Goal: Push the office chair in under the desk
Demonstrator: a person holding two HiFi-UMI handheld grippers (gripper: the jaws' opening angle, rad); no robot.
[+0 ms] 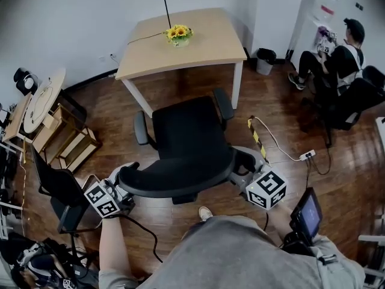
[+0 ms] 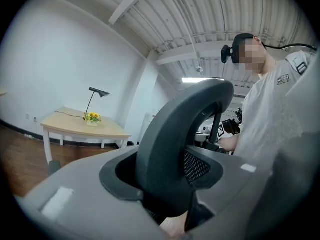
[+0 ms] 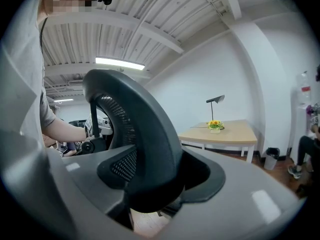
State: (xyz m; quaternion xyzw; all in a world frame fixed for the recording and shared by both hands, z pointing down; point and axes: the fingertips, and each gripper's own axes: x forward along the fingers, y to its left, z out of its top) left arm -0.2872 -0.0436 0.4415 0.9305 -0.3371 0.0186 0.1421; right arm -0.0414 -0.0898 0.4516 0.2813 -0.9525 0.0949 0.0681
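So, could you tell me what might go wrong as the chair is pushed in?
The armrest beside the white desk leg may catch on it as the office chair rolls in. A knock could topple the flower pot on the desk. Its base might snag the striped cable lying nearby.

Seen from my remote station, no word, number or brand can be read anywhere in these views. The cube on the left tool point(image 1: 125, 184) and the cube on the right tool point(image 1: 239, 172) bear black-and-white square markers, which are patterns and not letters. A pink label point(image 1: 326, 9) on the water dispenser point(image 1: 319, 23) in the far corner is too small to read. The small screen point(image 1: 308, 212) at my right shows nothing legible.
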